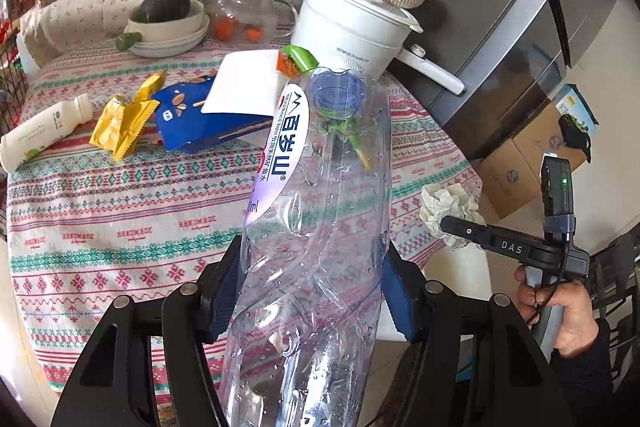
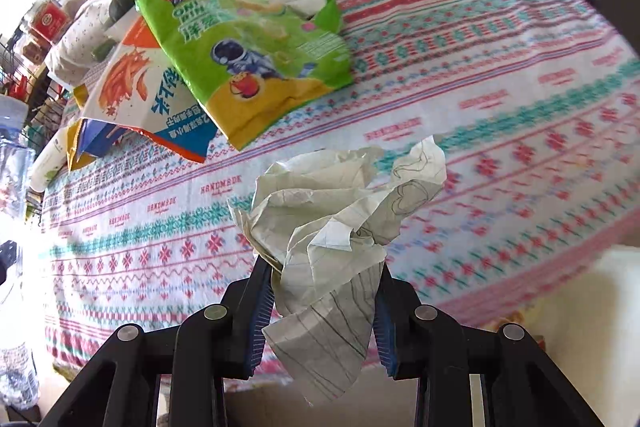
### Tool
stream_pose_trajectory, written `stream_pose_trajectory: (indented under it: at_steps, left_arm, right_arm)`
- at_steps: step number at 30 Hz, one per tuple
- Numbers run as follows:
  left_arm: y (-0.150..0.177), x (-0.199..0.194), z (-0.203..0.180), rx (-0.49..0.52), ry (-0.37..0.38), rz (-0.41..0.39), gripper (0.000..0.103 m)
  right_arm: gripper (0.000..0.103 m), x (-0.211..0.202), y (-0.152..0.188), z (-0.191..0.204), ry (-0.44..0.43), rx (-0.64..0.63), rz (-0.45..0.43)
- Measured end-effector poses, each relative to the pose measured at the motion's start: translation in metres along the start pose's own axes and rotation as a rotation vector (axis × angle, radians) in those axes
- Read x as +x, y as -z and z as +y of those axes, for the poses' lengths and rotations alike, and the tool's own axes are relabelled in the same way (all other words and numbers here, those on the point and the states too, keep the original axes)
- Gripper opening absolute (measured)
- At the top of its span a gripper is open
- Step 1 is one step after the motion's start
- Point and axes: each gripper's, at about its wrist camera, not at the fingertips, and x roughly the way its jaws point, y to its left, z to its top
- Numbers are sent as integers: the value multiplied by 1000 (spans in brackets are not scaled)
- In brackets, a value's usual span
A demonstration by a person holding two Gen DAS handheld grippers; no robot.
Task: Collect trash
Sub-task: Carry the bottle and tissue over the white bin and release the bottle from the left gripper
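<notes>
Patterned cloth covers the table (image 2: 500,67), with wrappers near its far edge. Left gripper (image 1: 312,291) fingers clamp the empty bottle (image 1: 320,227); right gripper (image 2: 320,311) fingers pinch the crumpled paper (image 2: 332,219) above the near edge, apparently for disposal.

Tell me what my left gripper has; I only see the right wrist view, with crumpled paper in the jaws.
Observer: The left gripper is shut on a clear plastic bottle, cap end pointing away from the camera.
Operator: Any trash farther back that I can't make out?
Observer: A yellow wrapper lies beside a blue bag, touching it.
Operator: Anything past that?
Observer: A white drink bottle lies on its side, left of that wrapper in the left wrist view.
</notes>
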Motion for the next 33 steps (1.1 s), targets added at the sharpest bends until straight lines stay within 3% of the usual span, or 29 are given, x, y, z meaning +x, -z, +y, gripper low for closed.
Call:
stream_pose_trajectory:
  at_steps: [11,19,26,33]
  left_arm:
    - [15,39,-98,168,141,89,66]
    - [53,97,-184,332,220,256,66]
    - [92,163,-226,424,186,399,66]
    - [100,211,-240,459,147,426,66]
  right_arm:
    - [39,-92,33,-73,80,123,-148]
    - [39,-126,64,-153,145,327,-158]
    - [39,-117,70,-188,191,401,-96]
    - [39,-116,73,-205,204,420,-67]
